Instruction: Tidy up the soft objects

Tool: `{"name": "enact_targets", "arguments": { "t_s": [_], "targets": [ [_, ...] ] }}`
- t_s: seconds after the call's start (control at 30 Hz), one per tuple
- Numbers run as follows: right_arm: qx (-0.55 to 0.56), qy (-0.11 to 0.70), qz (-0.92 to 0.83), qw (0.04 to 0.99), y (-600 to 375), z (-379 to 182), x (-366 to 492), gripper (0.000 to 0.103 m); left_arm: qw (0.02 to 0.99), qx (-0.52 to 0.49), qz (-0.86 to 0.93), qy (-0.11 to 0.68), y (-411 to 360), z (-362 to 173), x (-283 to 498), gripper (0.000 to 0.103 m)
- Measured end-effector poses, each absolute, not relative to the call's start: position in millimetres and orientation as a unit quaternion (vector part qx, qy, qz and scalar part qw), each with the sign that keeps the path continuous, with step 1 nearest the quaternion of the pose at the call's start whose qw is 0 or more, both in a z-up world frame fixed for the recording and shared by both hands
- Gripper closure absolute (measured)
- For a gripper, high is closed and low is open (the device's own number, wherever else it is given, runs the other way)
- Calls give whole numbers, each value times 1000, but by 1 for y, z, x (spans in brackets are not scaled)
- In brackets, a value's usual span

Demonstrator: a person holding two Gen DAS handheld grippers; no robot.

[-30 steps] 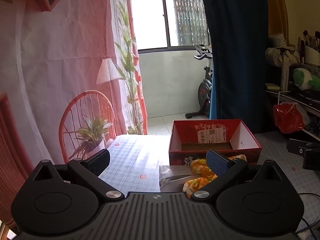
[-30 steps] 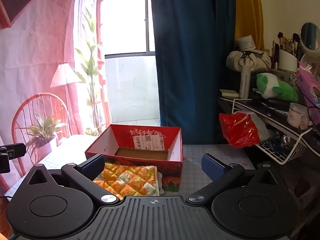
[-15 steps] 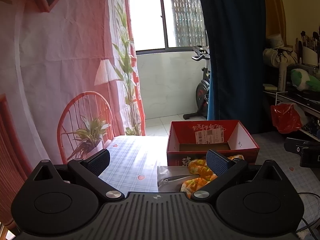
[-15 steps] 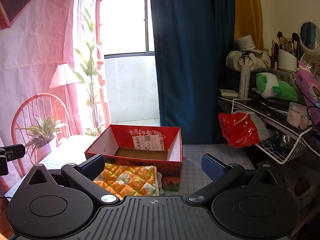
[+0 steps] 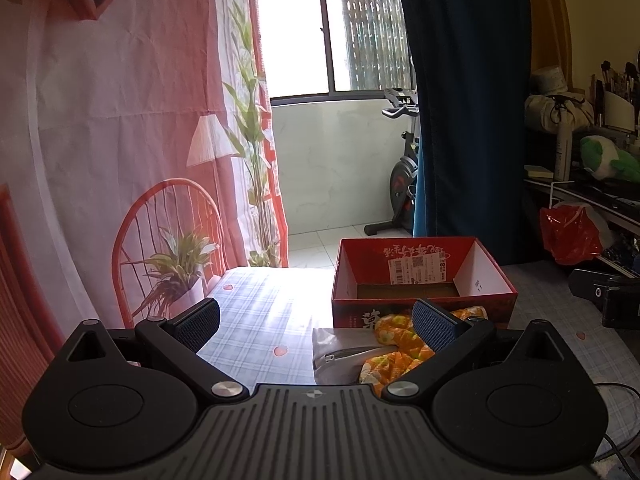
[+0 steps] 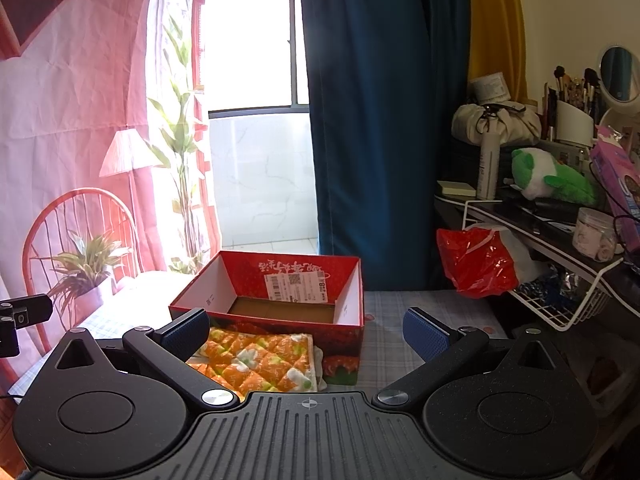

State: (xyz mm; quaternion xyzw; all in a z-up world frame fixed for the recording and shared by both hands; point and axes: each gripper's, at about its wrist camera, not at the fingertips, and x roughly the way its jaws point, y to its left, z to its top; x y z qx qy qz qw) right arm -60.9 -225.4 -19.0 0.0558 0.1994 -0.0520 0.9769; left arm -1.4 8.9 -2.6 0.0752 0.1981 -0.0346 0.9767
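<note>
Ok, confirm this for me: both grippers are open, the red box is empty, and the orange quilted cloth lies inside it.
Wrong on one point: the orange quilted cloth lies on the table in front of the red box, not inside it, as the right wrist view shows. The rest holds.

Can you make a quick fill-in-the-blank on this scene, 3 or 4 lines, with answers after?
1. The red box on the table is open and holds ____ soft items.
2. The orange quilted cloth lies in ____ of the box, on the camera's side.
3. Both the left gripper and the right gripper have their jaws ____.
4. Beside the cloth lies a ____ zipped pouch.

Missing words: no; front; open; grey
</note>
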Motion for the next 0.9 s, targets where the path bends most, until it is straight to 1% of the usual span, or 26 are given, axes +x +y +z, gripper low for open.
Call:
{"name": "enact_targets", "arguments": {
  "t_s": [0.9],
  "targets": [
    [55, 199, -53, 977, -225, -20, -61, 0, 976, 74, -36, 202, 10, -5, 3, 0]
  ]
}}
